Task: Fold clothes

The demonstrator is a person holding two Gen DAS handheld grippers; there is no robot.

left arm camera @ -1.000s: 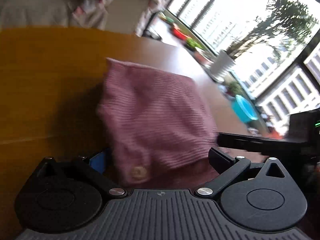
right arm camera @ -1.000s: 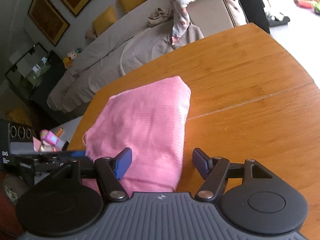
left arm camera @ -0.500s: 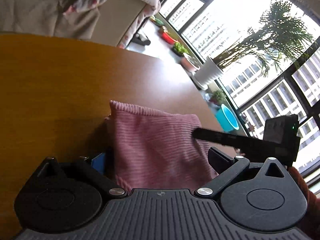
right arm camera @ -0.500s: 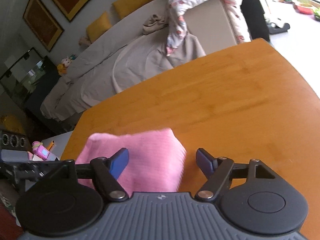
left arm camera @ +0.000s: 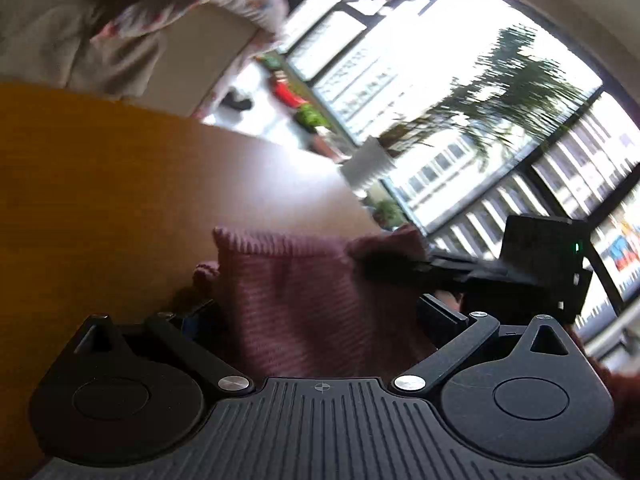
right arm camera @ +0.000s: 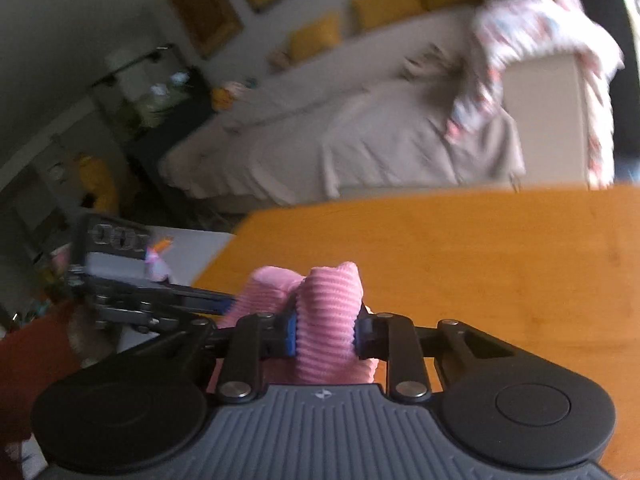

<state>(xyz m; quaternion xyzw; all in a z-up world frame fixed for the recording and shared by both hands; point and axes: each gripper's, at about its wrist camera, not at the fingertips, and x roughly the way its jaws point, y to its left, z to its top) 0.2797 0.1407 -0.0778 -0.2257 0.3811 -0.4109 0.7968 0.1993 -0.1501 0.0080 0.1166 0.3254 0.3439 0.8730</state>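
While your right gripper [right arm camera: 325, 334] pinches a bunched fold of the pink ribbed garment [right arm camera: 326, 320], its blue-padded jaws have just been closing and now press the cloth from both sides, so the fabric bulges up above them toward twelve o'clock. In the right wrist view the garment sits at the near edge of the orange wooden table [right arm camera: 500, 264], which fills the picture from about two to four o'clock of the cloth. At nine o'clock of the pinched fold you can see your left gripper [right arm camera: 224, 302] reaching in from the side, its fingers ending at the cloth.

Seen from the left wrist, the same garment [left arm camera: 304, 304] lies between your left gripper's [left arm camera: 316, 316] jaws, which stand wide apart; the left blue pad [left arm camera: 196, 318] is just beside the cloth's edge, and you cannot tell whether the pads press on it. At three o'clock of the cloth, the right gripper [left arm camera: 380, 262] shows as a dark blurred bar meeting the fabric's far corner. Beyond the table, toward twelve o'clock, are a beige sofa [right arm camera: 360, 136] with a patterned blanket [right arm camera: 532, 52] draped over its arm, and large windows [left arm camera: 460, 92] with a palm-like plant [left arm camera: 500, 92].
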